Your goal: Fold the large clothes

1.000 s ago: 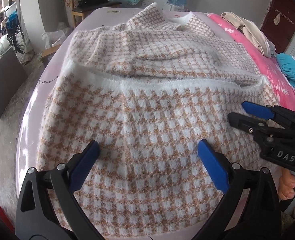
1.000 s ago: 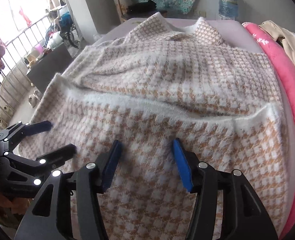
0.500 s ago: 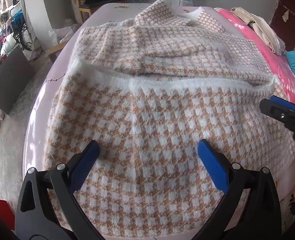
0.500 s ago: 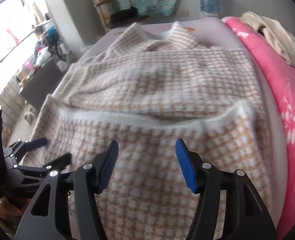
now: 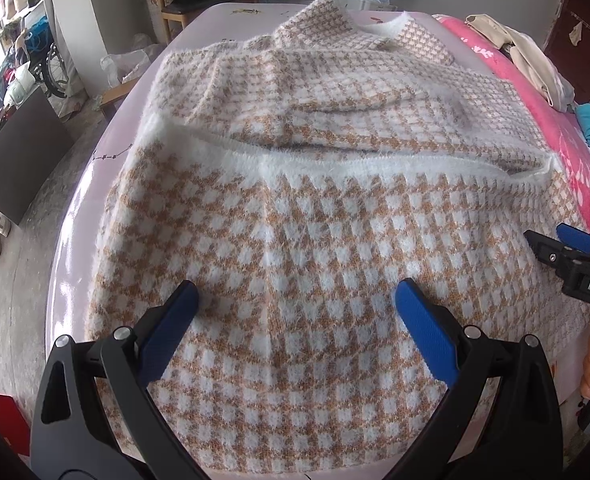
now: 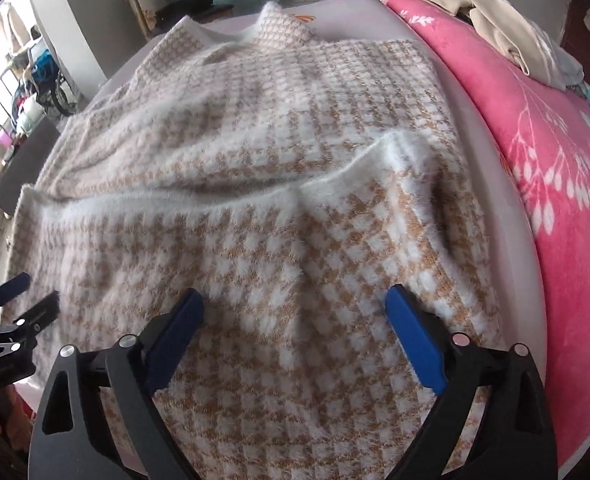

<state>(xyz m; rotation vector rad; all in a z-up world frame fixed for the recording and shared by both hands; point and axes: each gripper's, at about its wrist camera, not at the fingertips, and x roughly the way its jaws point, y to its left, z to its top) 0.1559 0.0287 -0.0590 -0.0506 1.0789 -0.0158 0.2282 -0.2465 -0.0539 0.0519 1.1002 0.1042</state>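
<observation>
Right hand-held gripper (image 6: 295,316) spread wider than before; left hand-held gripper (image 5: 295,304) released; sweater (image 5: 315,220) unmoved.

The sweater (image 5: 315,248) is a fuzzy knit in a tan-and-white houndstooth check, with a plain white band (image 5: 375,164) running across it and white trim at the collar. It lies on a pale lilac bed (image 5: 199,28). Along the bed's right edge runs a hot-pink blanket (image 6: 535,140) printed with white leafy sprigs, and on it sit beige clothes (image 6: 507,36). Both grippers, left (image 5: 295,312) and right (image 6: 295,316), are black with blue pads (image 5: 423,332).
</observation>
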